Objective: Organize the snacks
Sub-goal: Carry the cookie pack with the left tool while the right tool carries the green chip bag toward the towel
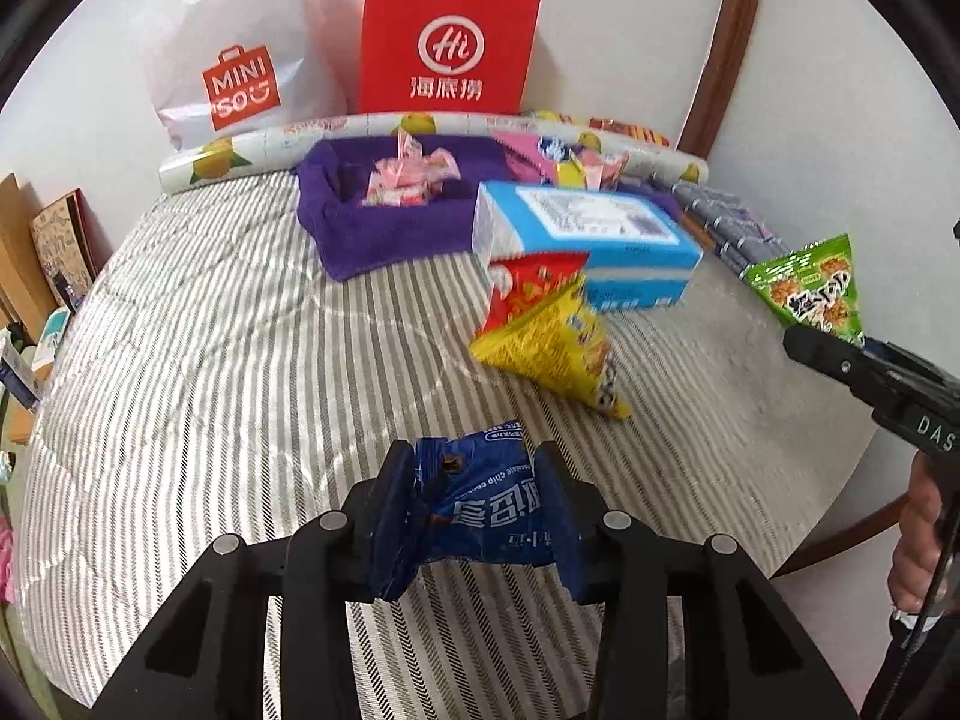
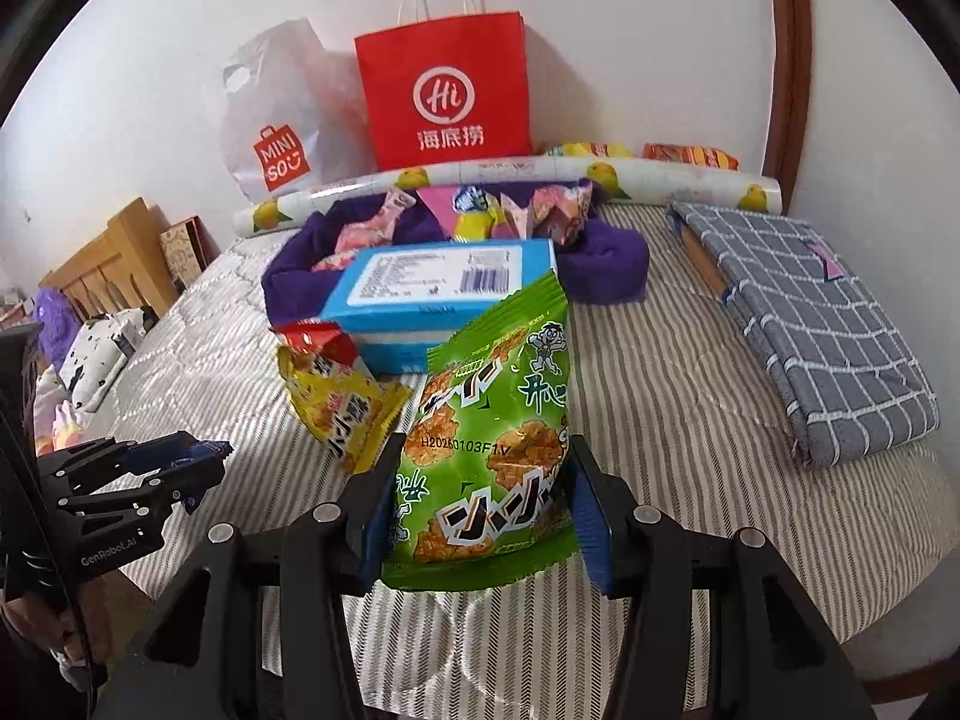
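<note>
My left gripper (image 1: 474,492) is shut on a blue cookie packet (image 1: 486,510) and holds it above the striped table. My right gripper (image 2: 480,492) is shut on a green snack bag (image 2: 492,450), also seen at the right of the left wrist view (image 1: 816,282). A yellow snack bag (image 1: 552,342) and a red snack bag (image 1: 522,285) lean against a light blue box (image 1: 600,234). Behind them a purple cloth basket (image 1: 360,228) holds pink sweets (image 1: 414,180) and other packets. The left gripper shows at the left of the right wrist view (image 2: 204,462).
A red paper bag (image 1: 447,42) and a white Miniso bag (image 1: 240,78) stand against the wall behind a lemon-print roll (image 1: 228,159). A grey checked cloth bundle (image 2: 804,324) lies on the right. The round table edge (image 2: 900,600) is near right.
</note>
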Available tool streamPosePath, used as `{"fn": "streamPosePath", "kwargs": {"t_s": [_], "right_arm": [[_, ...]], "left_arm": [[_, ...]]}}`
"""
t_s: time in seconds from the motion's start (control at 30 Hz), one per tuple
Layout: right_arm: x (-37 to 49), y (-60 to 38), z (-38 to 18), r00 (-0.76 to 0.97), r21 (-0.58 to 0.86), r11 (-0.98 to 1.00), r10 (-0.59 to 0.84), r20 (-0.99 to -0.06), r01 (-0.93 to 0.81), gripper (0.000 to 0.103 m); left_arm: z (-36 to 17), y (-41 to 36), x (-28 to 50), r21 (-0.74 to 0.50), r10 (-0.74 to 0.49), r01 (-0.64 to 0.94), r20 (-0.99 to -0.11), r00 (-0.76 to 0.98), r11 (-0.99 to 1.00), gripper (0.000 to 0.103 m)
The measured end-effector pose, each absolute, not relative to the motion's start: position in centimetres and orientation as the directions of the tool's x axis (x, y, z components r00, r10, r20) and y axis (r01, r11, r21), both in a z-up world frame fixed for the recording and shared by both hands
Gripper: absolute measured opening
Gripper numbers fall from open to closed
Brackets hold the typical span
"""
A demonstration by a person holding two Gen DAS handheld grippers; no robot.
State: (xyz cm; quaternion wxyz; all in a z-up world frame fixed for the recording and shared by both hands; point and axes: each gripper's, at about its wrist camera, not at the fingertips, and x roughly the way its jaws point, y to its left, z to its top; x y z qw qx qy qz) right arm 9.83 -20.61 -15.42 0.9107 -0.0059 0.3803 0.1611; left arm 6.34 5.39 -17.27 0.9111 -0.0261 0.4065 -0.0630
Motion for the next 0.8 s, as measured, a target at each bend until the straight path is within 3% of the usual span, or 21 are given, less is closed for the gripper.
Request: {"fn": "streamPosePath", "kwargs": {"t_s": [0.27,0.8], "right_arm": [[9.8,-20.4,-12.6,0.689,0.115,0.944,0.307,-0.657,-0.31,0.05],[14.3,-19.3,-7.9,0.716,0.118,0.93,0.344,-0.607,-0.347,0.05]], "left_arm": [[-14.0,5.4,7.2,-0.167,-0.199,0.114,-0.703,0.683,0.979,0.039],[-8.4,4.0,13.2,-0.184,-0.247,0.167,-0.636,0.731,0.969,0.04]]}}
